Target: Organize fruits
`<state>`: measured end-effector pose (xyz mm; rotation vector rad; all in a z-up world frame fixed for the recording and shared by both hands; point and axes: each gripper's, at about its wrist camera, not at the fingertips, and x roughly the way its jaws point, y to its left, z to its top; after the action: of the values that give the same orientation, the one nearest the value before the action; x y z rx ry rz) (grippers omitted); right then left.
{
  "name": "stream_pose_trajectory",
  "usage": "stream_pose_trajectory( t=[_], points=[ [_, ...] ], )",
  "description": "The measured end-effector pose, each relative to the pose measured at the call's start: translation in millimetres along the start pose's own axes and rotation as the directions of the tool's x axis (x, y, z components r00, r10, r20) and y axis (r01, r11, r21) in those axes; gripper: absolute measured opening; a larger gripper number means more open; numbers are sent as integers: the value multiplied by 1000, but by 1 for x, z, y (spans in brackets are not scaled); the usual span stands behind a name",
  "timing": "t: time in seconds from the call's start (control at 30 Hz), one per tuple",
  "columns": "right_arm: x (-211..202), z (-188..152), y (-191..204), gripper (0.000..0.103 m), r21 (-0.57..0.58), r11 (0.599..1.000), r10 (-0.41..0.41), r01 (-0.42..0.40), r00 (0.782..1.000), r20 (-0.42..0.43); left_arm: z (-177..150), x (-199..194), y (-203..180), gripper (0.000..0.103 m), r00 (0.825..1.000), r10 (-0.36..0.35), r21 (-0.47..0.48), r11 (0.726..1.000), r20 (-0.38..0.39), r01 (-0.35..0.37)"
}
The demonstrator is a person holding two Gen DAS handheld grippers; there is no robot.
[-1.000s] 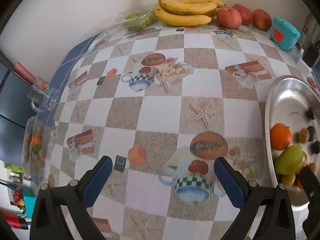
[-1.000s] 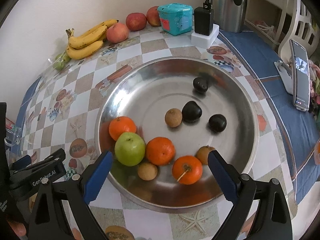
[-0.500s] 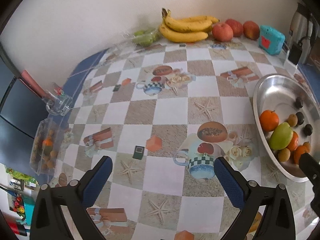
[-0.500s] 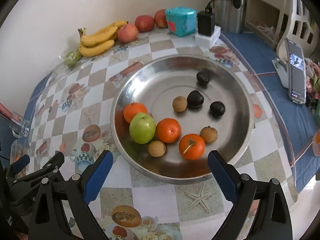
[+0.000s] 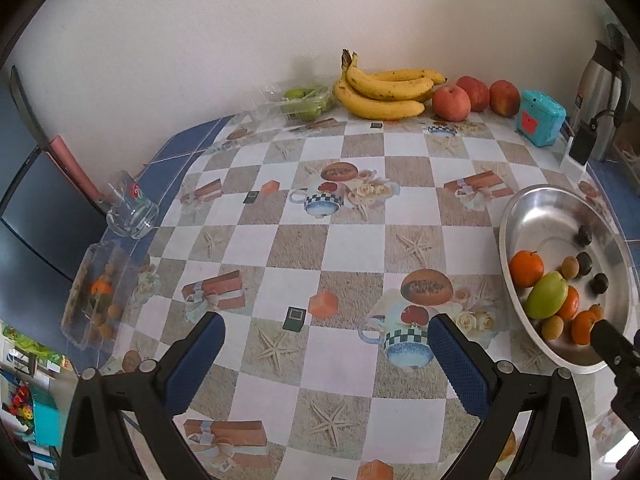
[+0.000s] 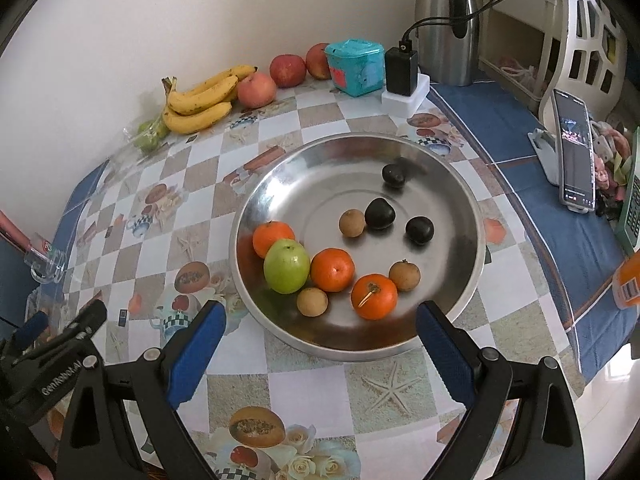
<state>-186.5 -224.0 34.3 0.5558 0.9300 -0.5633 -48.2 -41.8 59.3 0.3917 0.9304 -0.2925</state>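
Observation:
A steel bowl [image 6: 460, 200] [image 5: 532, 208] holds a green apple [image 6: 286, 266] [image 5: 546, 294], three oranges [image 6: 374, 296], brown longans [image 6: 352, 223] and dark round fruits [image 6: 380, 213]. Bananas [image 5: 384, 90] [image 6: 200, 100] and three red apples [image 5: 451, 103] [image 6: 256, 89] lie by the far wall. My right gripper [image 6: 320, 344] is open and empty above the bowl's near rim. My left gripper [image 5: 326, 352] is open and empty over the checked tablecloth, left of the bowl.
A clear bag of green fruit [image 5: 306, 98], a teal box [image 5: 540, 118] [image 6: 354, 67], a thermos [image 6: 446, 20] and a charger [image 6: 402, 76] stand at the back. A glass mug [image 5: 132, 208] and a plastic fruit tray [image 5: 96, 296] sit at the left edge. A phone [image 6: 574, 156] stands right.
Both grippers have pulled back and up from the table, so the bowl and far fruit look smaller. Both stay open and empty. No fruit has moved.

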Motion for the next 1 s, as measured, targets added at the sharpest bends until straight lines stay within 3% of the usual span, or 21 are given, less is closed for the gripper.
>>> stream_pose_trajectory(
  t=[1.0],
  points=[
    [11,-2,11,96,-45,999,-16,14,999,-39,1,2,5,103,999,-29,-30,999,-15,28]
  ],
)
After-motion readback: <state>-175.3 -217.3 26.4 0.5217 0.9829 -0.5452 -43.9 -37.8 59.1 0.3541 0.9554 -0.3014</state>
